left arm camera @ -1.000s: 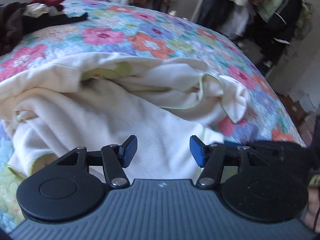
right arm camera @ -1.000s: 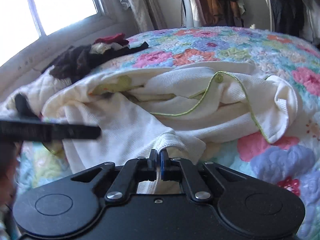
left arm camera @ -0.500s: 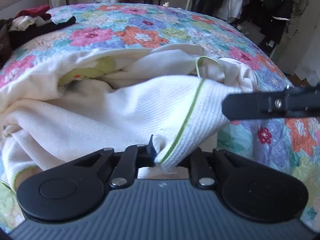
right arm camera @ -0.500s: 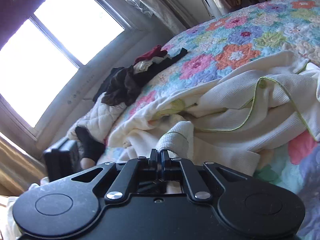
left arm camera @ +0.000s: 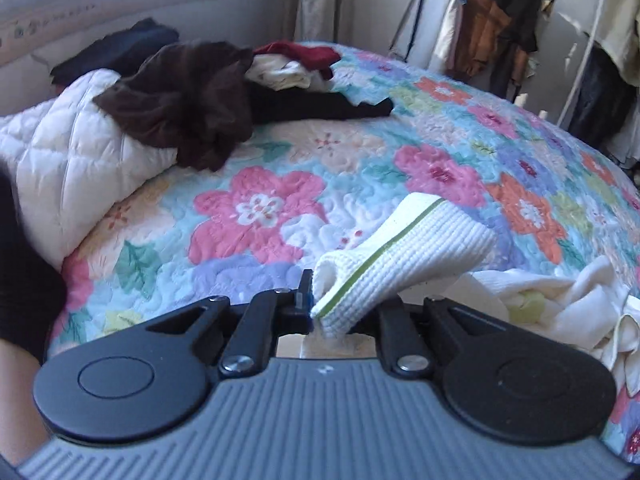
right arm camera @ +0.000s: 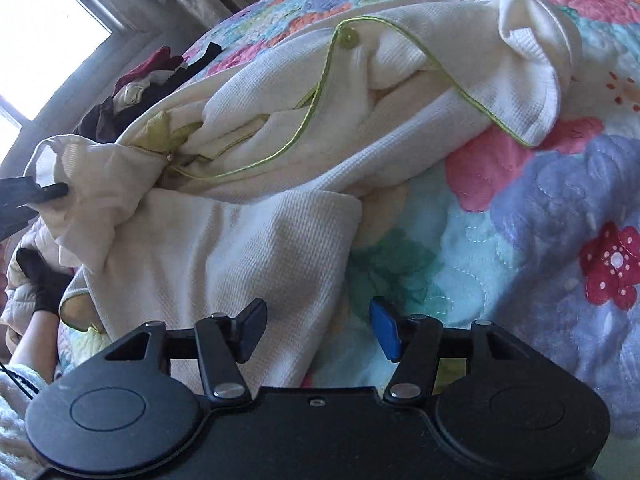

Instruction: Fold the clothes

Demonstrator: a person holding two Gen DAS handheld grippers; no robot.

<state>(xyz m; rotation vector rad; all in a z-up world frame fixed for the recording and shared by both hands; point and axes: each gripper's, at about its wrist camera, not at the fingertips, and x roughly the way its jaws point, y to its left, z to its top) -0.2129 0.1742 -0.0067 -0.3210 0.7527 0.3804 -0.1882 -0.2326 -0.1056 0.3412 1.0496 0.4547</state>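
A cream waffle-knit garment with thin green trim [right arm camera: 304,152] lies crumpled on the floral quilt [right arm camera: 540,240]. My left gripper [left arm camera: 332,312] is shut on a green-edged fold of the garment [left arm camera: 400,256], which sticks up from the jaws; more of the cloth bunches at the right edge [left arm camera: 552,304]. My right gripper [right arm camera: 318,328] hovers over the garment's near part, its jaws opening wide with cloth lying below them and neither pad pressing on it. In the right wrist view the left gripper's dark tip [right arm camera: 44,194] shows at the left, against the bunched cloth.
A heap of dark brown, black, red and cream clothes [left arm camera: 208,96] rests at the bed's far left on a white quilted pillow [left arm camera: 76,164]. A rack of hanging clothes [left arm camera: 504,28] stands behind the bed. A window [right arm camera: 44,44] is at the upper left.
The left gripper closed on the green-trimmed fold and swung left with it, now facing the clothes heap. The right gripper let go of its cream fold, opened and sank toward the cloth.
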